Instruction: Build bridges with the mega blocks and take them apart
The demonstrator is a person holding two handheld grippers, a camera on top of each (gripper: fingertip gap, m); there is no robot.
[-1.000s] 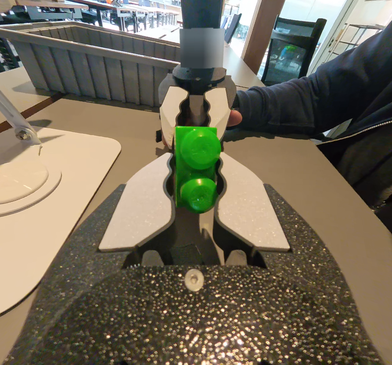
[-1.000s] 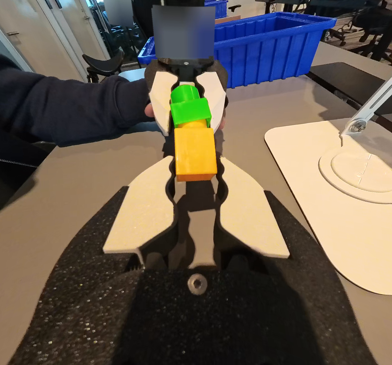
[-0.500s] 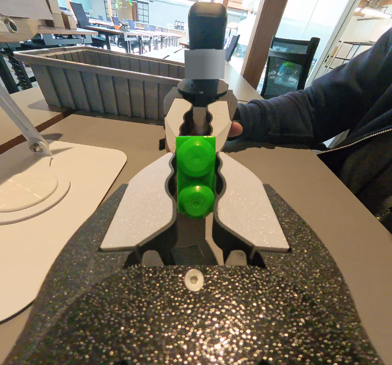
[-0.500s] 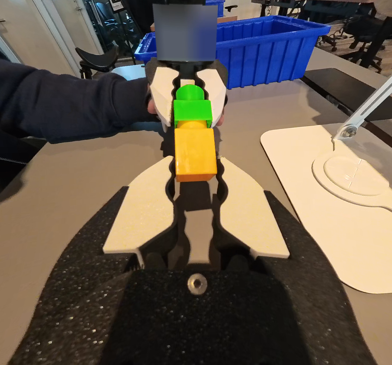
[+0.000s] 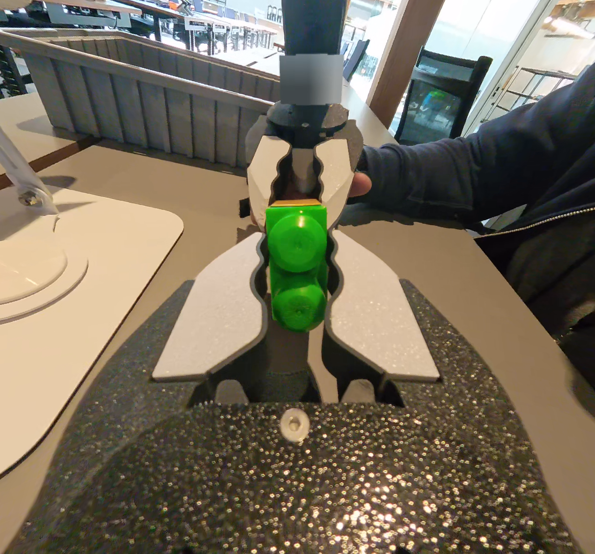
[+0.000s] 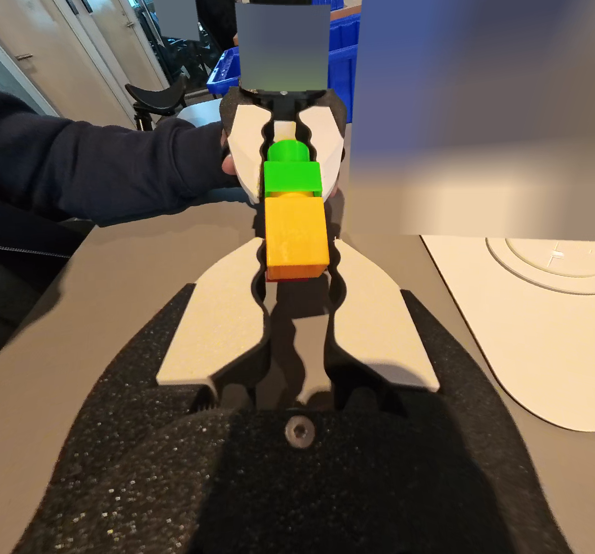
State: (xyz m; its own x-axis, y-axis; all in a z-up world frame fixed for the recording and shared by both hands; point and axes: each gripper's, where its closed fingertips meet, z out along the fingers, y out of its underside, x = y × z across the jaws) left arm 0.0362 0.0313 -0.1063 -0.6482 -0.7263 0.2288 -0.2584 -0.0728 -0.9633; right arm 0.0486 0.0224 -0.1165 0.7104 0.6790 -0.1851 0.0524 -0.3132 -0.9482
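Left gripper point(image 5: 297, 268): white, wavy-edged fingers on a glittery black foam body, pinching the green block.
Right gripper point(image 6: 296, 248): same build, fingers pressed on the yellow block.
Green block point(image 5: 297, 268): glossy plastic, two round studs facing the left camera; long axis runs along the left fingers, away from the camera.
Yellow block point(image 6: 295, 234): smooth, boxy, joined to the green block's far end; both held in the air between the two facing grippers.
Table point(image 5: 418, 265): matte grey.
Base plate point(image 5: 80, 281): white, rounded corner, lying on the table.
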